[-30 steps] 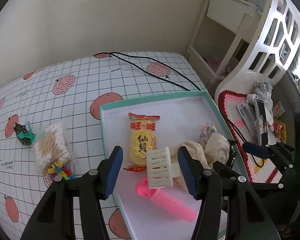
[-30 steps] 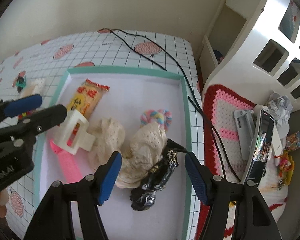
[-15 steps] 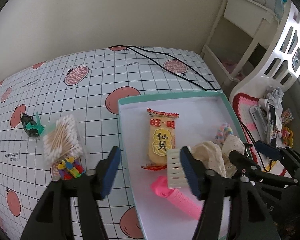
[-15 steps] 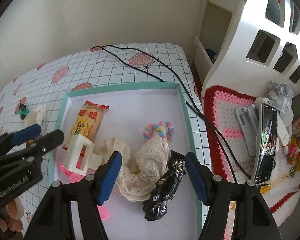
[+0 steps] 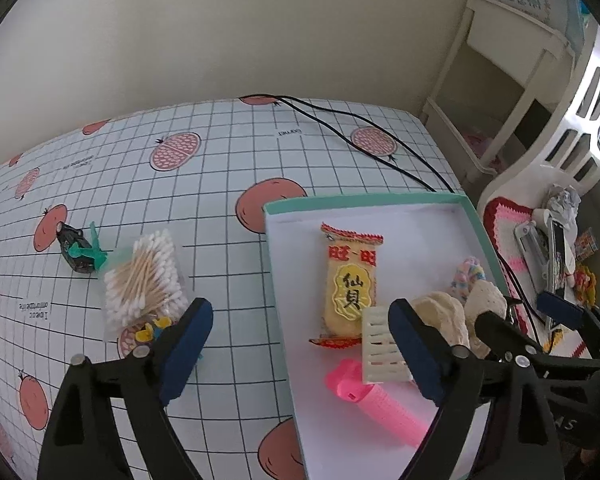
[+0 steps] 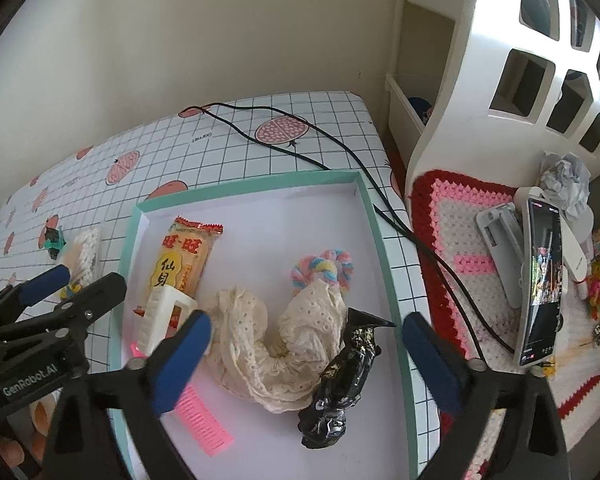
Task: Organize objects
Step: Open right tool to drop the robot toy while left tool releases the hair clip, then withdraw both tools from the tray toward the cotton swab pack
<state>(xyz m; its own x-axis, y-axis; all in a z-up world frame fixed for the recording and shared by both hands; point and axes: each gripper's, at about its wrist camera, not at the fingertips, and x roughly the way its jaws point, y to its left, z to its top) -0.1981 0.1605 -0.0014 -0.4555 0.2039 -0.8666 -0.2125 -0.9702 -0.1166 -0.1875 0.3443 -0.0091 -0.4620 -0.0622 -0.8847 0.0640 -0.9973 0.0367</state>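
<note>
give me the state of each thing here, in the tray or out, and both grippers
left gripper: jaws open, empty
right gripper: jaws open, empty
snack packet: sealed, flat in tray
white hair claw: in tray, over packet's end
cream cloth: crumpled in tray
black wrapper: twisted, in tray
pink comb: in tray
scrunchie: in tray
cotton swabs: bagged, outside tray
phone: screen lit

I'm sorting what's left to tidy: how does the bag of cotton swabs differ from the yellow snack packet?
The cotton swabs lie on the checked tablecloth, outside the tray; the yellow snack packet lies inside the teal-rimmed tray. The swabs' bag is clear and shows its contents; the packet is opaque, printed with black characters. Both lie flat, and neither gripper holds them.
</note>
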